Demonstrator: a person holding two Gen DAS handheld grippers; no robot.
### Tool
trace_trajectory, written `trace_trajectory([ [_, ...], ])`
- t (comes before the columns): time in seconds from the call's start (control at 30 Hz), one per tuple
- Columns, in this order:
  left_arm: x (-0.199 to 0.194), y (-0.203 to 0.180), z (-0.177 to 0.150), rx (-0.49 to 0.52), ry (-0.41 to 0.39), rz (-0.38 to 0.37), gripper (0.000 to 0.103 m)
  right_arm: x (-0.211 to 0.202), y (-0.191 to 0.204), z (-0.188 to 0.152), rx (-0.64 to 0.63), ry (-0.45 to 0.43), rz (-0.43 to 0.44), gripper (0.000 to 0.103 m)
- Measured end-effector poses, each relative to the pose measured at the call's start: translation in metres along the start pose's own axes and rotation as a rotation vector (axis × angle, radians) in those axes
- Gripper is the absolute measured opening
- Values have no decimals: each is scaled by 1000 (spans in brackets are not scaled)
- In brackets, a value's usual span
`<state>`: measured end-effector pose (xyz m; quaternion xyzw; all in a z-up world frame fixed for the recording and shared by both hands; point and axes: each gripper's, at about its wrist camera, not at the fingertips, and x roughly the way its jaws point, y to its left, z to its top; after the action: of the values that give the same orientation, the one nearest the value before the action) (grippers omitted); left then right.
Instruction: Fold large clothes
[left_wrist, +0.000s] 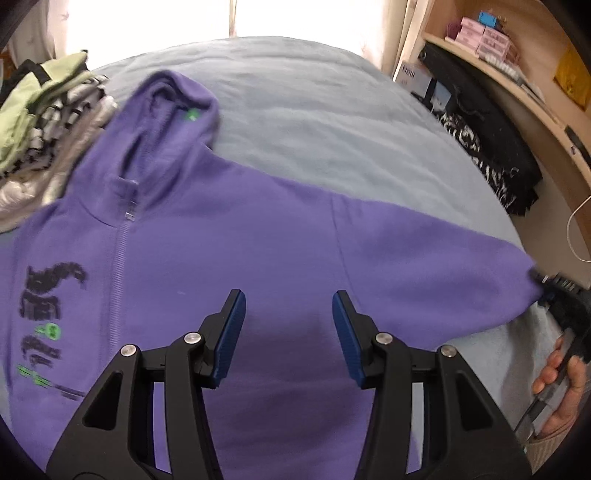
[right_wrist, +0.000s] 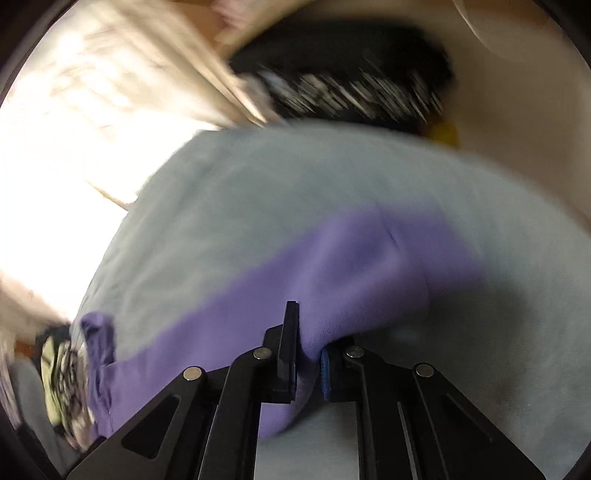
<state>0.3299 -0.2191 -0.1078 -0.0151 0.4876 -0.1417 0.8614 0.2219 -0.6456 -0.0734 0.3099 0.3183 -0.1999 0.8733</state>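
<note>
A purple zip hoodie lies spread front-up on the pale blue bed, hood toward the far end and black and green print at the left. My left gripper hovers over the chest near the sleeve seam, its blue pads apart with no cloth between them. In the right wrist view my right gripper is shut on the end of the purple sleeve, which is bunched between its fingers. The left wrist view shows that gripper at the sleeve's tip, with a hand behind it.
A pile of folded clothes sits on the bed at the far left. Black bags and patterned cloth lie along the bed's right side below wooden shelves holding boxes. A bright window is beyond the bed.
</note>
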Motion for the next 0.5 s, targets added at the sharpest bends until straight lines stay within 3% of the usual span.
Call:
trace_trajectory([
  [0.13,-40,31,2,5,-47,-4,46,-26,117,-11,-237,-74,218,9],
  [0.27,-78,86,1,-72,-93,43,46,-17,233,-60,-453,-34,381,9],
  [0.37,-94,132,-8,-130,-105,97,46,12,292,-115,-582,56,414,9],
  [0.47,-98,173,-26,-158,-92,140,46,61,327,-175,-678,203,393,10],
  [0.5,-96,188,-33,-169,-71,146,46,76,332,-198,-708,256,375,15],
])
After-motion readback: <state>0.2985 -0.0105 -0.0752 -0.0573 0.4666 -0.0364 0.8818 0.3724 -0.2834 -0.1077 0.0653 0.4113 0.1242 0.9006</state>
